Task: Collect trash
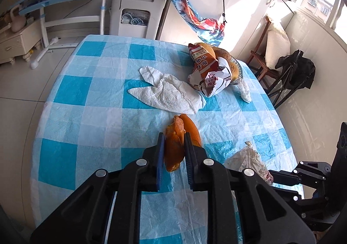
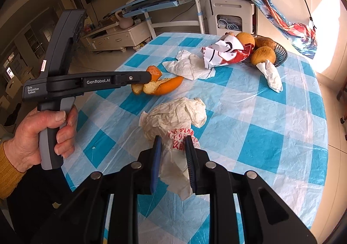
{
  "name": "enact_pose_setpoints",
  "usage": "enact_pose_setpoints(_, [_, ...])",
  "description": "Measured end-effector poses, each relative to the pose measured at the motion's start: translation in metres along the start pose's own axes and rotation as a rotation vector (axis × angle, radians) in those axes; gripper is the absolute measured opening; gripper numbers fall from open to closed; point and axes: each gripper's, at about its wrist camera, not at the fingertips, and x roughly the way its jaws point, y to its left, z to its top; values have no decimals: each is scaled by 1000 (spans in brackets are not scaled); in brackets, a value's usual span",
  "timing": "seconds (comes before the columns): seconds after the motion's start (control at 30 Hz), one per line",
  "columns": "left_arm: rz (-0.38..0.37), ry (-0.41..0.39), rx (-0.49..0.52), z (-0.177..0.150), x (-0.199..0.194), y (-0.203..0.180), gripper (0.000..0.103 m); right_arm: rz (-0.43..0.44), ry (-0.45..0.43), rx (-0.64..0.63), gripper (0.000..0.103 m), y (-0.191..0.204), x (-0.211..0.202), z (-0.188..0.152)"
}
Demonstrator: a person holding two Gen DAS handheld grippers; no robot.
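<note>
The left tool (image 1: 173, 152) pinched a curled orange peel (image 1: 175, 146) just above the blue-and-white checked counter (image 1: 86, 92), and the right tool (image 2: 171, 157) was pressed on a crumpled white plastic bag with red print (image 2: 173, 118). I judged the peel could slip, since only one edge was held, and the bag mouth looked closed.

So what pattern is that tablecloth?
Blue-and-white checks on the tablecloth, clearest in the left wrist view.
</note>
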Motion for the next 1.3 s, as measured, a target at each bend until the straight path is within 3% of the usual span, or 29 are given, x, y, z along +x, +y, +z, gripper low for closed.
enact_pose_setpoints(0.17, [-74,20,-122,-11,-7,28,17,-7,15,1,23,6,7,-8])
enact_pose_setpoints(0.33, [-77,21,-123,-21,-15,35,17,-8,30,-1,23,13,14,-13])
enact_pose_setpoints(0.43, [-116,88,-154,-26,-8,43,18,-10,36,-4,23,16,17,-13])
enact_pose_setpoints(0.6, [-89,132,-142,-32,1,42,29,-6,45,-3,23,19,22,-13])
enact_pose_setpoints(0.73, [-73,127,-109,-31,0,36,27,-4,48,-10,23,20,23,-13])
enact_pose_setpoints(0.77, [-68,122,-93,-31,-1,33,17,-3,48,-11,23,20,23,-13])
enact_pose_setpoints(0.93, [21,43,34,-27,-17,16,5,15,39,-13,23,20,17,-12])
enact_pose_setpoints(1.07, [65,-67,123,-31,-49,0,4,38,9,-8,23,25,2,-11])
enact_pose_setpoints(1.2, [39,-133,152,-43,-82,-10,4,61,-32,-17,23,37,-19,-13])
enact_pose_setpoints(1.3, [-1,-154,120,-62,-101,-9,3,81,-60,-22,23,46,-34,-18])
